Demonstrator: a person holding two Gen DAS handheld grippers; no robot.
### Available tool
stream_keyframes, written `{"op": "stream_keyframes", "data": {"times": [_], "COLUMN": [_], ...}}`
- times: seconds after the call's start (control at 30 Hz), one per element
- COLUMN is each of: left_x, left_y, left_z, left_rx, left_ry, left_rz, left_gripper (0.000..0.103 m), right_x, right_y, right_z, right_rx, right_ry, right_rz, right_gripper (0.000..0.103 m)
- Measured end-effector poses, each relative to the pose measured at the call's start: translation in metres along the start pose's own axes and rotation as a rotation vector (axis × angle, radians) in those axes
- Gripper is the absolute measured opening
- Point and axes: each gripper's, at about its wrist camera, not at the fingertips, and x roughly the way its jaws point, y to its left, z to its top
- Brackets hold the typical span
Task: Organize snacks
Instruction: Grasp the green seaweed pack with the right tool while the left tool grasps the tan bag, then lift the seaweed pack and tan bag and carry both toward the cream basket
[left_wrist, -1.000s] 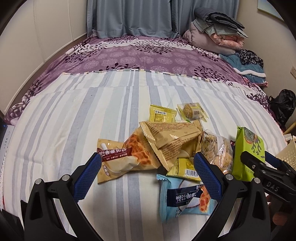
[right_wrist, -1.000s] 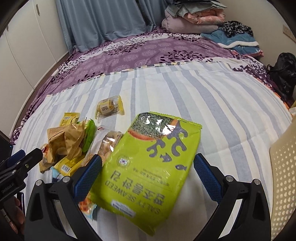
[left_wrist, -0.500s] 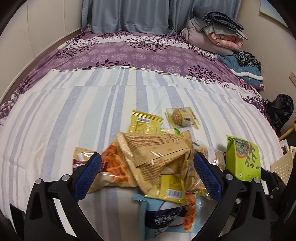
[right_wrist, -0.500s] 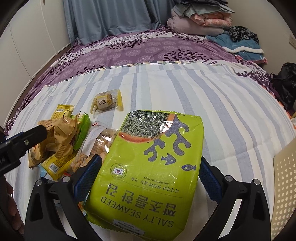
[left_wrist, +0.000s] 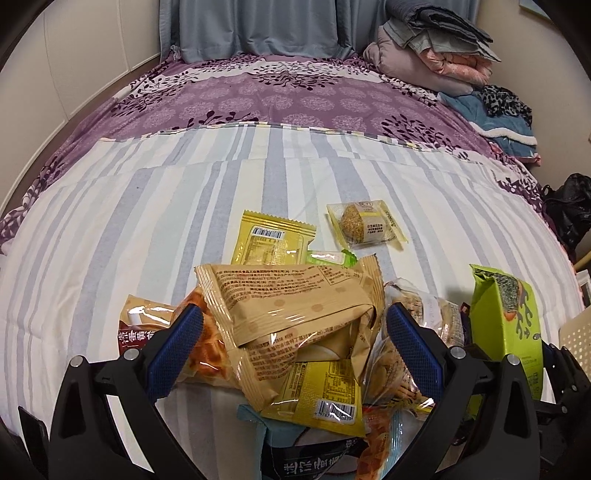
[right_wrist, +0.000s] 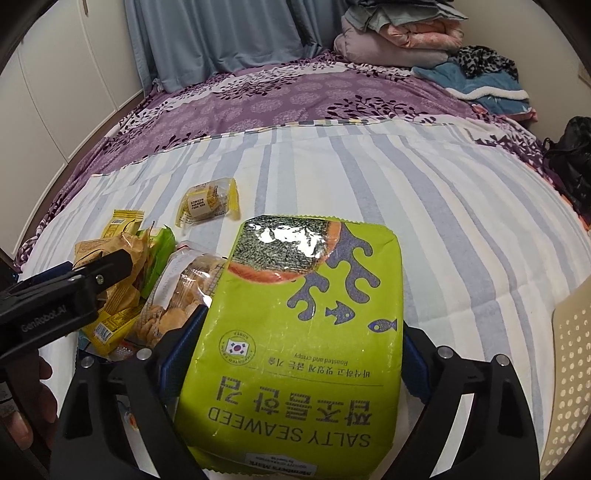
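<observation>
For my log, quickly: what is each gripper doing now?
Left gripper: open around the tan snack packet.
Right gripper: shut on the seaweed bag.

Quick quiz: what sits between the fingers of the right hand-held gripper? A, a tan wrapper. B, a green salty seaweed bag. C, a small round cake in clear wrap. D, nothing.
B: the green seaweed bag fills the gap between the fingers of the right hand-held gripper, above the striped bedspread.

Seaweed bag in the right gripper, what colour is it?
Lime green seaweed bag, with purple-grey splashes; clearest in the right wrist view.
</observation>
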Motion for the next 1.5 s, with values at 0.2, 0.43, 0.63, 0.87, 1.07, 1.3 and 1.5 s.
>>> {"op": "stream_keyframes", "data": {"times": [0.2, 0.43, 0.63, 0.87, 1.07, 1.3, 1.5], "left_x": [0.005, 0.005, -0.001, -0.01, -0.023, -0.04, -0.059], "left_y": [0.003, 0.001, 0.002, 0.002, 0.007, 0.013, 0.021], "left_z": [0.0, 0.0, 0.0, -0.002, -0.004, -0.009, -0.024], "left_rx": [-0.009, 0.018, 0.031, 0.039, 0.037, 0.031, 0.018], "left_ry": [-0.001, -0.034, -0.055, -0.075, -0.103, -0.125, -0.138], "left_rz": [-0.003, -0.001, -0.004, 0.004, 0.0, -0.009, -0.019], "left_gripper": [0.1, 0.097, 0.089, 0.081, 0.079, 0.079, 0.079], "right_x": [-0.001, -0.005, -0.012, -0.023, -0.037, -0.053, -0.072], "right_y": [0.001, 0.002, 0.002, 0.0, -0.003, -0.005, -0.01], "right_z": [0.0, -0.003, -0.008, -0.009, -0.011, -0.015, -0.024], "right_rx": [-0.013, -0.025, -0.037, -0.038, -0.031, -0.027, -0.028], "right_ry": [-0.012, -0.024, -0.036, -0.057, -0.078, -0.097, -0.113], "right_rz": [0.004, 0.021, 0.033, 0.038, 0.042, 0.052, 0.058], "right_gripper": [0.084, 0.081, 0.081, 0.081, 0.081, 0.081, 0.081]}}
